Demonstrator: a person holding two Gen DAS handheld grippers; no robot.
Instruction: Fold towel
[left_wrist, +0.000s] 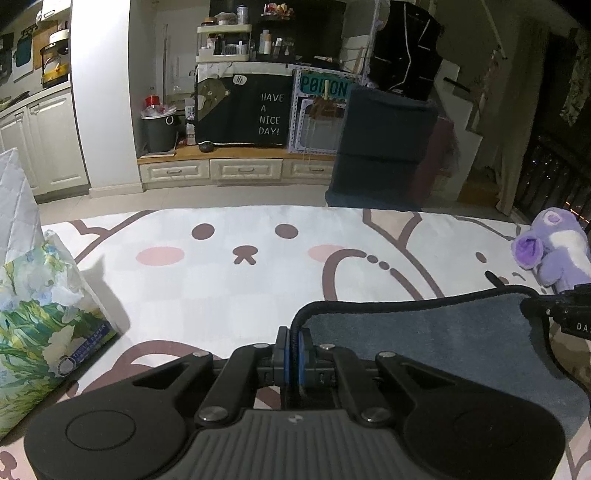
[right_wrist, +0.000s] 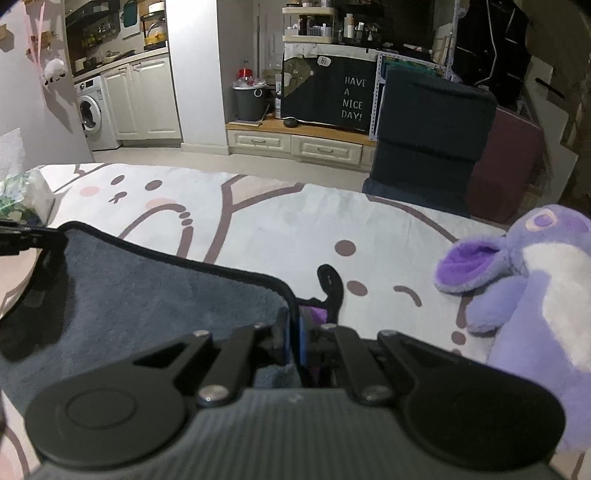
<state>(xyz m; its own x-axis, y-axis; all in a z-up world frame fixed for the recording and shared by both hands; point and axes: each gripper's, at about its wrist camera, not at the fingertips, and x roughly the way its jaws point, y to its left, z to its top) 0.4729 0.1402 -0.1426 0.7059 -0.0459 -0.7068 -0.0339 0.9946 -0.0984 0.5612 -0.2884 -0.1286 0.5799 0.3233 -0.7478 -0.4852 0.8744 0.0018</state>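
A grey-blue towel (left_wrist: 424, 332) with a black hem is held up over the cartoon-print bed sheet (left_wrist: 221, 288). My left gripper (left_wrist: 293, 354) is shut on the towel's left corner at the hem. My right gripper (right_wrist: 294, 339) is shut on the towel's right corner (right_wrist: 288, 295); the towel (right_wrist: 147, 295) stretches left from it. The right gripper also shows at the right edge of the left wrist view (left_wrist: 561, 310). The left gripper shows at the left edge of the right wrist view (right_wrist: 22, 236). The towel sags between the two grippers.
A flower-print tissue pack (left_wrist: 40, 314) lies on the sheet to the left. A purple plush toy (right_wrist: 532, 295) lies on the right. A dark blue folded chair (right_wrist: 432, 147) stands beyond the bed's far edge. Cabinets and a washing machine (right_wrist: 90, 114) stand behind.
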